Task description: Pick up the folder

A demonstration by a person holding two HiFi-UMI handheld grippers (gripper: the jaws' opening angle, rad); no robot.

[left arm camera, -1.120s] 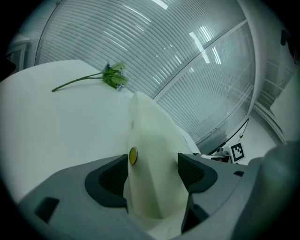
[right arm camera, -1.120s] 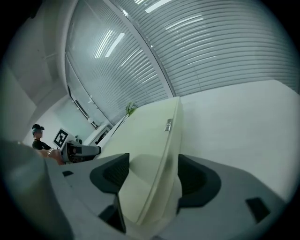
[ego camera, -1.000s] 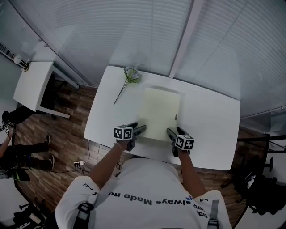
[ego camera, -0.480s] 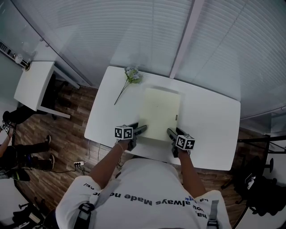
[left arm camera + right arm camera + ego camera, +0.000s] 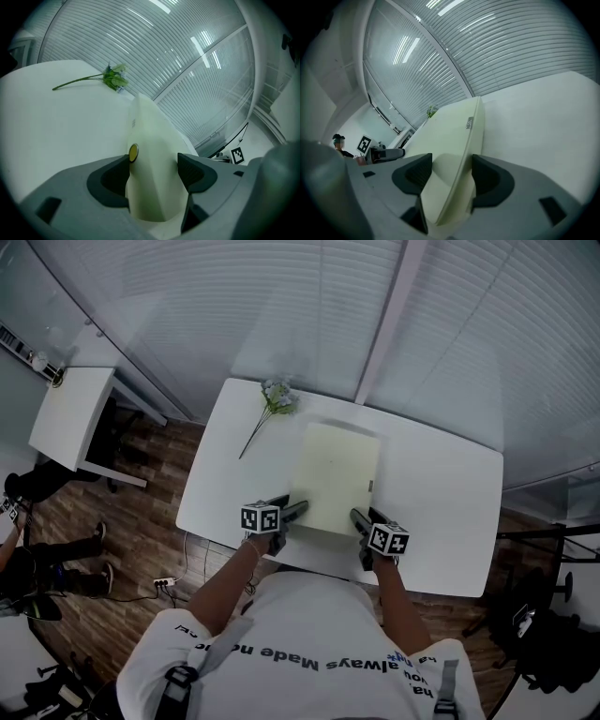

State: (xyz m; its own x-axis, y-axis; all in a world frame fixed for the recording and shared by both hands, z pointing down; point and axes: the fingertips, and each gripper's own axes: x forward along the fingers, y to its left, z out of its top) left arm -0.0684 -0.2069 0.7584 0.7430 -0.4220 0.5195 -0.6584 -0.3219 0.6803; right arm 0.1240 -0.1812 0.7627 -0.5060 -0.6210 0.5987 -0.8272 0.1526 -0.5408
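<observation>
Furthest left on the white table (image 5: 441,512) lies a flower sprig (image 5: 272,404), near the far corner and well apart from our work, so it won't get in the way.

Next comes our left gripper (image 5: 292,512). We hold it at the near left corner of the folder (image 5: 333,474), rolled on its side so that one jaw goes under the cover and one over it. In the left gripper view the pale folder fills the gap between the jaws, which have closed in on it. One jaw sits just beside a yellow stud (image 5: 134,152) on the cover.

The folder itself sits in the middle of the table with its long side running away from us. We judge this the reason for taking it by the near edge. Whether it is already off the tabletop we cannot tell.

On the right, our right gripper (image 5: 358,518) mirrors the left at the near right corner. Its jaws are narrowed onto the folder's edge, one above and one below. We judge that two corner grips keep so wide and floppy a thing level. If one hand rises ahead of the other, it may sag or slip.
</observation>
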